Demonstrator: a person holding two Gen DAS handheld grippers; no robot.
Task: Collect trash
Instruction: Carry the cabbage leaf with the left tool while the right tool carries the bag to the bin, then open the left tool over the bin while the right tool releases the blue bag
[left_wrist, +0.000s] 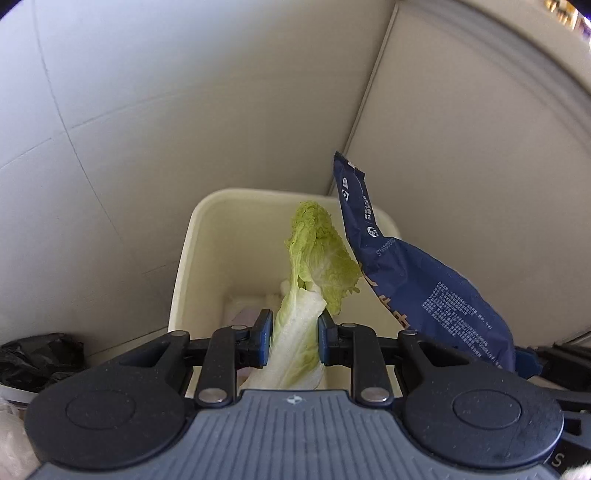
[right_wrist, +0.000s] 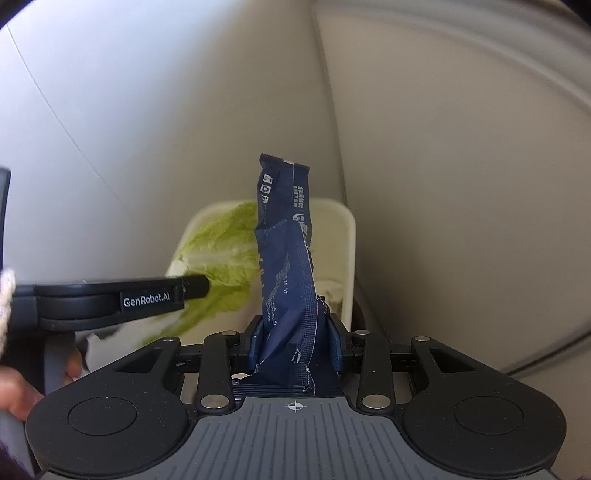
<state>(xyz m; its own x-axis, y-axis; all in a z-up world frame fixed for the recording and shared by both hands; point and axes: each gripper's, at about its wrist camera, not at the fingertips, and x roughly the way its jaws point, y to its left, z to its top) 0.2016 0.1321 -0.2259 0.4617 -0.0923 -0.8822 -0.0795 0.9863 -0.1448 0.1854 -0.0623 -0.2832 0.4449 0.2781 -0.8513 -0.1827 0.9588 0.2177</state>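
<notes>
Holding a cabbage leaf (left_wrist: 295, 332) in the left claw (left_wrist: 295, 341), blue pads clamped on the pale stalk, frilly green top flopping toward 1 o'clock. Hanging right over the open mouth of the cream trash bin (left_wrist: 192, 236), which sits on the tiled floor (left_wrist: 110, 166) at 12 o'clock from the claw, tucked into a corner against a pale wall panel (left_wrist: 461, 166). Some whitish scraps down inside the bin, too murky to say what. Black crumpled bag (left_wrist: 40, 354) off at 9 o'clock on the floor, well apart from the bin.

Over on the right claw (right_wrist: 295, 343), pinched shut on a dark blue snack wrapper (right_wrist: 288, 258), standing upright and twisted, crimped end at 12 o'clock. Also above the same bin (right_wrist: 347, 236), leaf (right_wrist: 221, 254) just beside it at 10 o'clock, looks like touching or nearly, hard to call. Left claw body (right_wrist: 110, 299) poking in from 9 o'clock in the right wrist view, person's hand (right_wrist: 18, 391) gripping its handle at 8 o'clock.
</notes>
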